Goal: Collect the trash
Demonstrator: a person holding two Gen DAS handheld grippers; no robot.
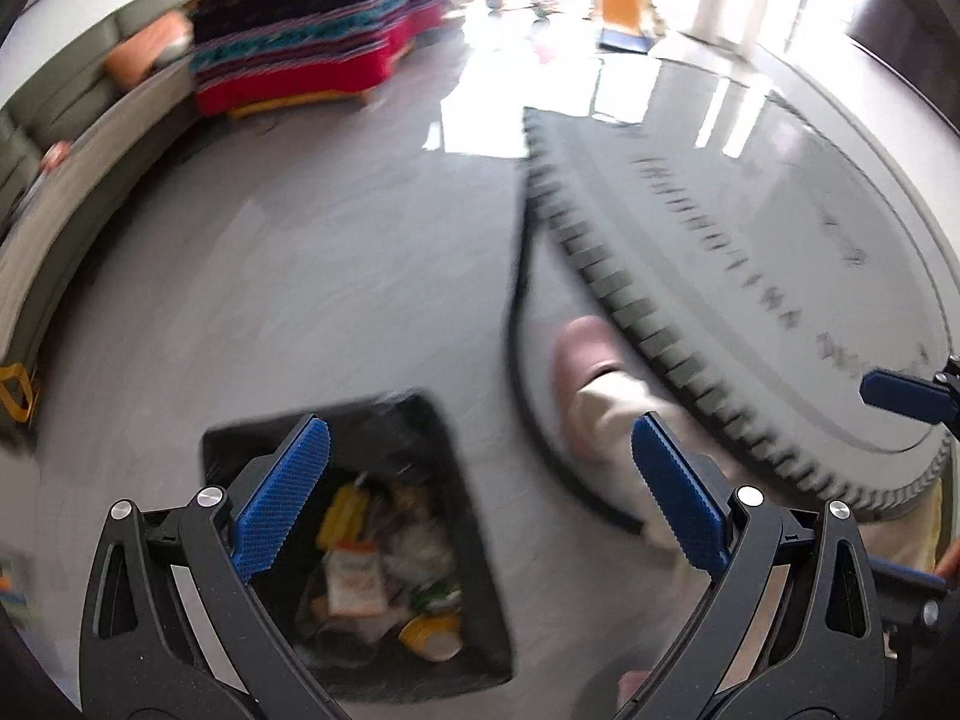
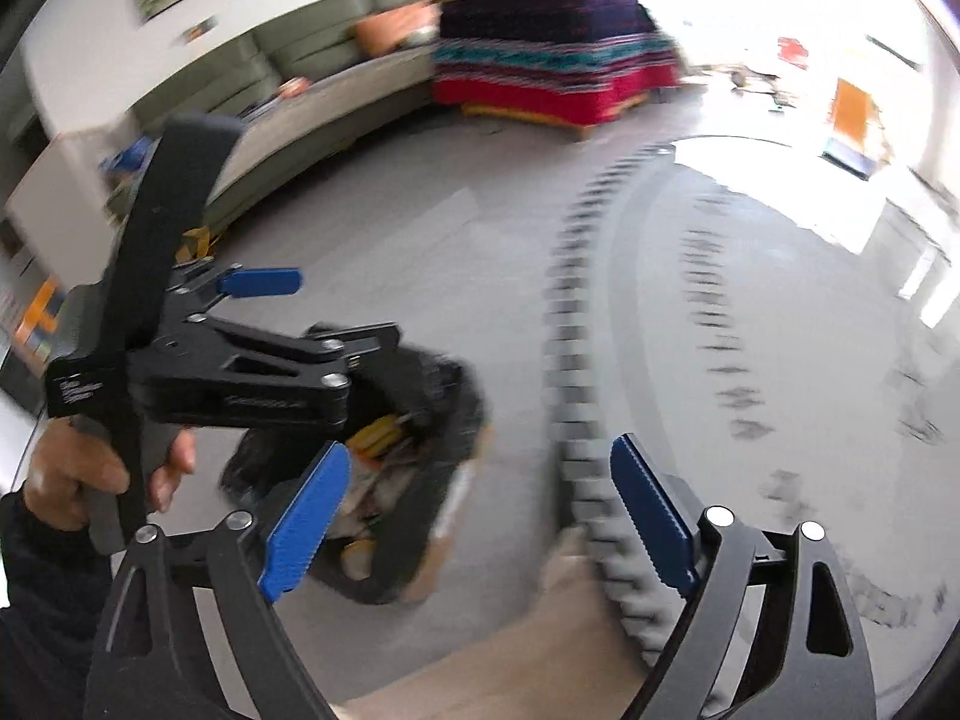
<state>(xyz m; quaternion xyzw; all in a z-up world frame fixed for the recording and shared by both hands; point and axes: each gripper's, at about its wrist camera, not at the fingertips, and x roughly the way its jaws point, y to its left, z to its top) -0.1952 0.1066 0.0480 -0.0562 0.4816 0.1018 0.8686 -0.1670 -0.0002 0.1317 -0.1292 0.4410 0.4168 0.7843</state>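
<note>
Black trash bin (image 1: 360, 546) on the floor (image 1: 300, 300), directly under left claw (image 1: 480, 504); already holds wrappers and yellow packaging. Left claw spread wide, empty. Right claw (image 2: 480, 516) likewise wide, empty, over the round desk (image 2: 780, 360) edge. Likely late-stage; no loose trash visible. Motion blur obscures bin contents and desk markings.

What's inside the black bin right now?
The black bin holds mixed trash: a yellow wrapper, an orange-and-white packet, a yellow lid. Anything deeper is covered.
</note>
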